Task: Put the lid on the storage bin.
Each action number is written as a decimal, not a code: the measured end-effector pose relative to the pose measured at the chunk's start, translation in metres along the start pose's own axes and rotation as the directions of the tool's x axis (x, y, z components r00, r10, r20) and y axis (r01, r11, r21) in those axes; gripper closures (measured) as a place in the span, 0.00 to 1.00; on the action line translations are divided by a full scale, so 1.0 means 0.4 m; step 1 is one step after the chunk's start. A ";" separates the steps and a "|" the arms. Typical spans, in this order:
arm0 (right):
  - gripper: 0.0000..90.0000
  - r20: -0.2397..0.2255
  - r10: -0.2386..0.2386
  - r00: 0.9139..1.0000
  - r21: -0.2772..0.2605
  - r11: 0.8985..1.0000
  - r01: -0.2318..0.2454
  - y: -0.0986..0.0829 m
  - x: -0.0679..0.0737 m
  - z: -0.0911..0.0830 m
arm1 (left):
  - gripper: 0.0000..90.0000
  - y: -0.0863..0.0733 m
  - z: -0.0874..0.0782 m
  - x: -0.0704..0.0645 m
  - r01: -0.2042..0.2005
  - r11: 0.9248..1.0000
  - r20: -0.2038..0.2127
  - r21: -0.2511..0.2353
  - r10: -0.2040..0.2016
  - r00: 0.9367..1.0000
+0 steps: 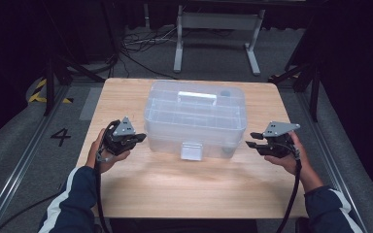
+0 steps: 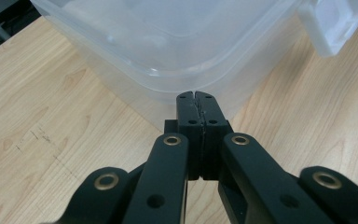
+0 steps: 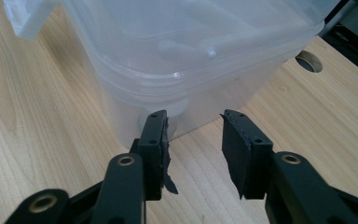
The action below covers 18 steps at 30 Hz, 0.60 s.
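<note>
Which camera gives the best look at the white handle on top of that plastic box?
The high view: the handle lies whole on the lid of the box. The right gripper view shows it blurred through the lid; the left gripper view gives box wall instead.

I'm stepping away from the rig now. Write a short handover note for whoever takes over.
Left gripper: jaws shut on nothing, tips close to the near left corner of the clear plastic box.
Right gripper: jaws open, empty, facing the box's near right corner, apart from it.
Box stands mid-table, lid on, front latch down.
Done: both grippers brought to the box.
Left: probably gripping or opening it; nothing is held.
</note>
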State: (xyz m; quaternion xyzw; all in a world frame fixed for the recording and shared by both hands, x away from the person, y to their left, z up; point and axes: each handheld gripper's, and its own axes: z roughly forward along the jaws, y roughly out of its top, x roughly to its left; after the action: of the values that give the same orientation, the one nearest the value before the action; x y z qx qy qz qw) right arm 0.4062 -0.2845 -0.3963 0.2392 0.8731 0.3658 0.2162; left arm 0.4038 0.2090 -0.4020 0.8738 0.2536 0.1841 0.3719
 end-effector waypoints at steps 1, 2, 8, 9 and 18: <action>0.67 0.006 0.002 1.000 -0.003 1.000 -0.002 -0.003 0.002 -0.001 | 1.00 -0.002 0.000 -0.001 0.004 1.000 -0.002 -0.002 -0.004 1.000; 0.66 0.006 0.007 1.000 0.001 1.000 -0.007 -0.005 0.002 -0.002 | 1.00 -0.004 -0.001 -0.001 0.004 1.000 -0.008 -0.003 -0.004 1.000; 0.61 0.026 0.013 1.000 0.010 1.000 -0.013 -0.022 0.007 -0.004 | 1.00 -0.024 -0.009 -0.001 0.012 1.000 -0.030 -0.001 -0.012 0.999; 0.61 0.027 0.014 1.000 0.011 1.000 -0.015 -0.026 0.008 -0.005 | 0.99 -0.030 -0.010 -0.001 0.019 1.000 -0.039 -0.002 -0.019 0.999; 0.55 0.056 0.034 0.998 0.021 0.999 -0.035 -0.067 0.009 -0.016 | 0.94 -0.073 -0.019 -0.005 0.025 0.999 -0.058 0.040 -0.023 0.998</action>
State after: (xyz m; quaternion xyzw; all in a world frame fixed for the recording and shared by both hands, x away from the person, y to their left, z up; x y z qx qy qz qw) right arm 0.3931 -0.3024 -0.4128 0.2666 0.8665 0.3530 0.2312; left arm 0.3893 0.2294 -0.4189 0.8724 0.2786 0.1994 0.3486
